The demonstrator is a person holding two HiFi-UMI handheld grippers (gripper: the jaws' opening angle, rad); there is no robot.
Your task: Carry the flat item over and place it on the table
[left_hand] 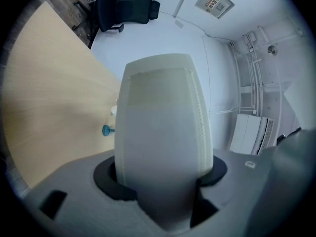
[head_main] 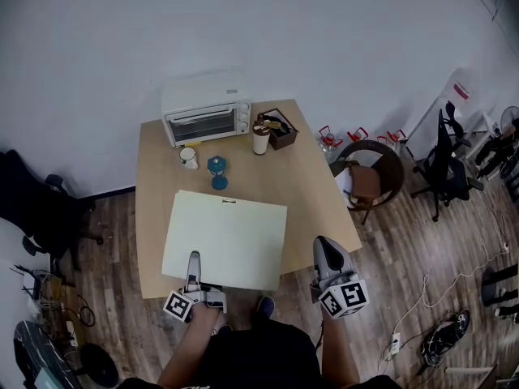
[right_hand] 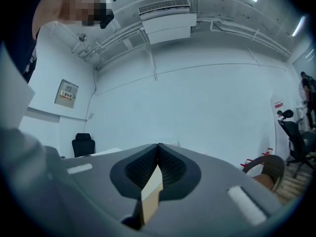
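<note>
One set of jaws, on the left gripper (head_main: 194, 262), clamps the white board (head_main: 231, 233); right gripper (head_main: 323, 248) jaws closed together.

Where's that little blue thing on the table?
In the head view, the blue object stands on the table, right of the white mug, before the toaster oven.

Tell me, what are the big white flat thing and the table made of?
Flat sheet: matte cream with no shine. The left gripper view shows a dotted line along its edge, like stitching, so it may be a stiff padded mat or faux leather, though it could be board. Table: pale wood look, smooth, with faint streaks of grain. Whether it is solid wood or laminate I cannot tell.
</note>
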